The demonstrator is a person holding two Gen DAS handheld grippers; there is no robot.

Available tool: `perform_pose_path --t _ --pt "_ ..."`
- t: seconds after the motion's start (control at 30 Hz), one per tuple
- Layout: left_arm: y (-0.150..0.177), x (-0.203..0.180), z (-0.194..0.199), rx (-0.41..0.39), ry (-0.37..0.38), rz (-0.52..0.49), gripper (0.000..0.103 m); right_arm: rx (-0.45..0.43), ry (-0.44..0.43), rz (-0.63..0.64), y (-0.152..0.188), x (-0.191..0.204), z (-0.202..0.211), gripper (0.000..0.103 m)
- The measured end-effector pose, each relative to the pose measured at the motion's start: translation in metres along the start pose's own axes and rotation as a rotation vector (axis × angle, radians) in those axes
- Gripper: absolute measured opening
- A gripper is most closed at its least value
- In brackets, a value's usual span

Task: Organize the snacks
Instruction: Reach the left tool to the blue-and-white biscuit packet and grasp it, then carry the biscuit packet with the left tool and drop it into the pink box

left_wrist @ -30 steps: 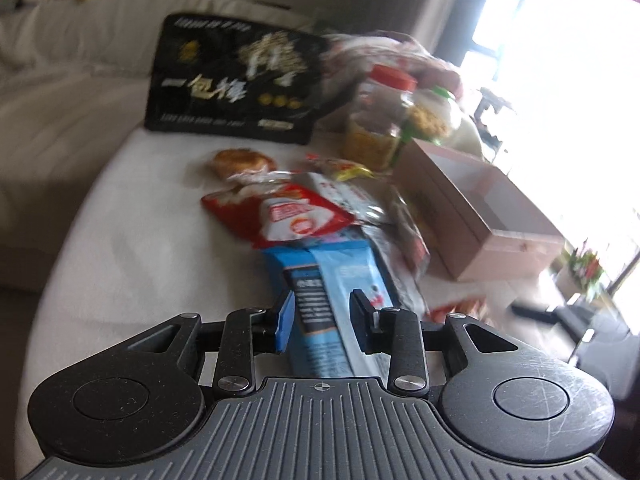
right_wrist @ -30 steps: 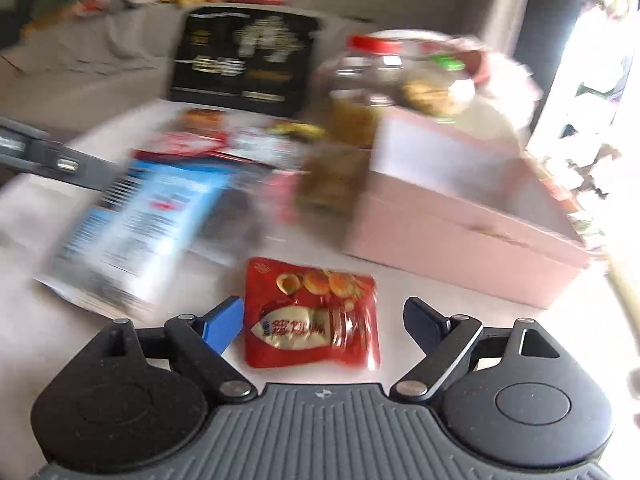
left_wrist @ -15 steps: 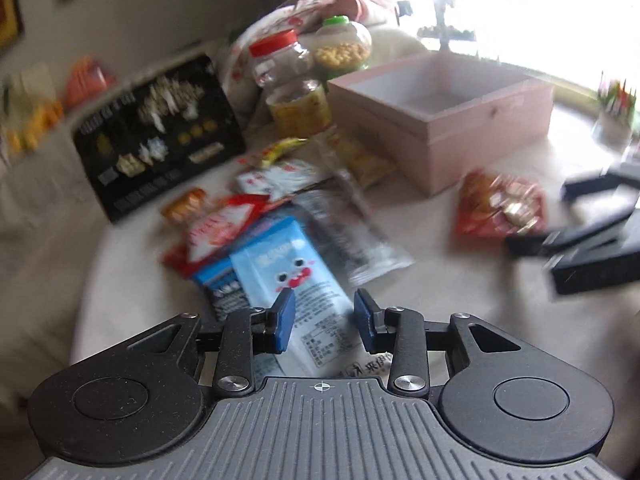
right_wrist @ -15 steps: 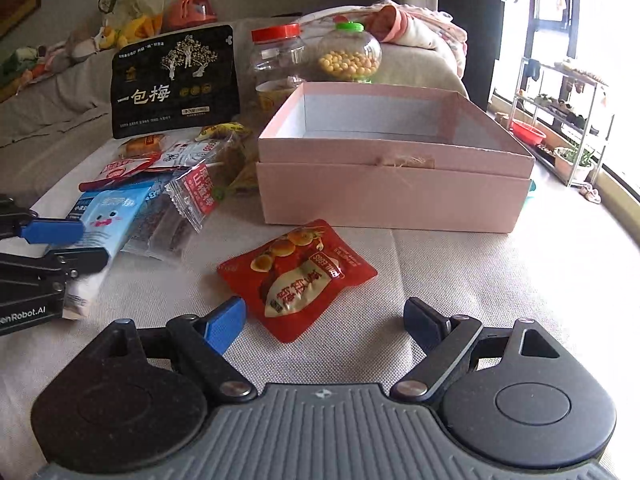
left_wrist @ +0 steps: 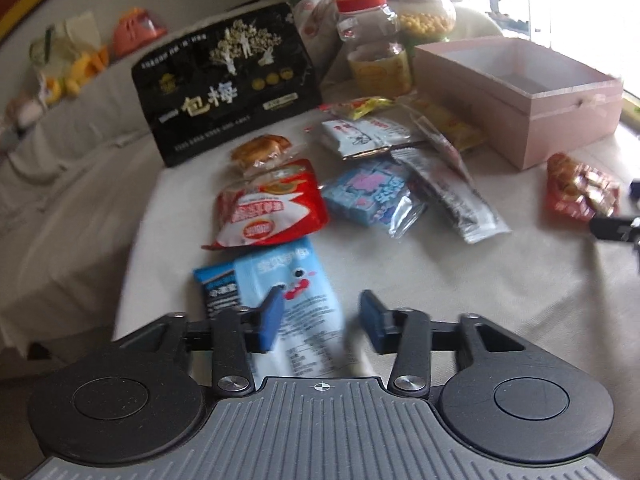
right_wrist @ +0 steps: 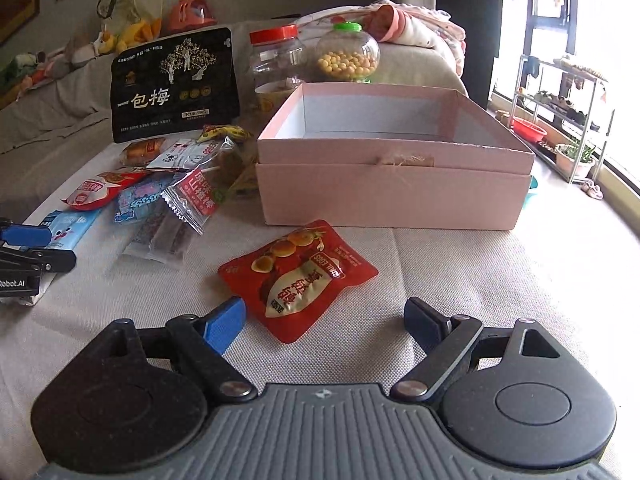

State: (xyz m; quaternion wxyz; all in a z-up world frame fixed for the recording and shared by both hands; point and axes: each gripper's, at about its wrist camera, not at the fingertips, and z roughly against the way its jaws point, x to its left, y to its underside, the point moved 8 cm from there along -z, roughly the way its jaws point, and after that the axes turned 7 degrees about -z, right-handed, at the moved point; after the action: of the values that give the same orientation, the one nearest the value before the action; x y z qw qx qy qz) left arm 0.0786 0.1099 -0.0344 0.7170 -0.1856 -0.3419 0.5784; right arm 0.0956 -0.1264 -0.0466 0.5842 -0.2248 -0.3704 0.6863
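our left gripper (left_wrist: 320,320) has its jaws opening, and the light blue packet (left_wrist: 280,280) lies flat between them on the tabletop (left_wrist: 480,280); the pads look clear of it, though blur hides the packet's near end. just past the jaws sits a red and white packet (left_wrist: 268,210), with a small pastry pack (left_wrist: 260,150) beyond it. ahead and a little right of the jaws lie a blue candy pack (left_wrist: 372,192) and a dark clear-wrapped bar (left_wrist: 452,196), the bar's far end overlapped by other wrappers. farther out stands a black bag (left_wrist: 228,80), upright, and right of it a red-lidded jar (left_wrist: 372,44) and a green-lidded jar (left_wrist: 426,16).

our right gripper (right_wrist: 320,320) has its jaws spread wide with nothing held. the red pouch (right_wrist: 298,276) lies flat on the tabletop just ahead, its near corner reaching between the fingertips but touching neither one. straight beyond the pouch is the pink box (right_wrist: 392,196), open on top, and we see nothing inside it from here. left of these jaws the loose snacks lie in a cluster, well apart from the pouch, and the left gripper shows at the far left edge over the light blue packet. the two jars stand behind the box's far left corner.
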Motion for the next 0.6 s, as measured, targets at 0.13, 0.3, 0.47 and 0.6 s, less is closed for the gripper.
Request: perform_pose_path --t 0.13,0.3,0.47,0.6 --pt "0.0 0.001 0.001 -0.028 0.158 0.109 0.086 0.003 0.001 0.003 0.001 0.001 -0.001 0.088" --pt "0.006 0.027 0.018 -0.078 0.06 0.191 0.077 0.01 0.004 0.013 0.001 0.002 -0.003 0.09" --pt "0.027 0.049 0.002 0.004 0.069 0.318 0.085 0.022 0.02 0.041 0.002 0.006 -0.005 0.093" --pt "0.023 0.047 -0.008 0.013 0.082 0.33 0.09 0.031 0.024 0.042 0.003 0.006 -0.007 0.094"
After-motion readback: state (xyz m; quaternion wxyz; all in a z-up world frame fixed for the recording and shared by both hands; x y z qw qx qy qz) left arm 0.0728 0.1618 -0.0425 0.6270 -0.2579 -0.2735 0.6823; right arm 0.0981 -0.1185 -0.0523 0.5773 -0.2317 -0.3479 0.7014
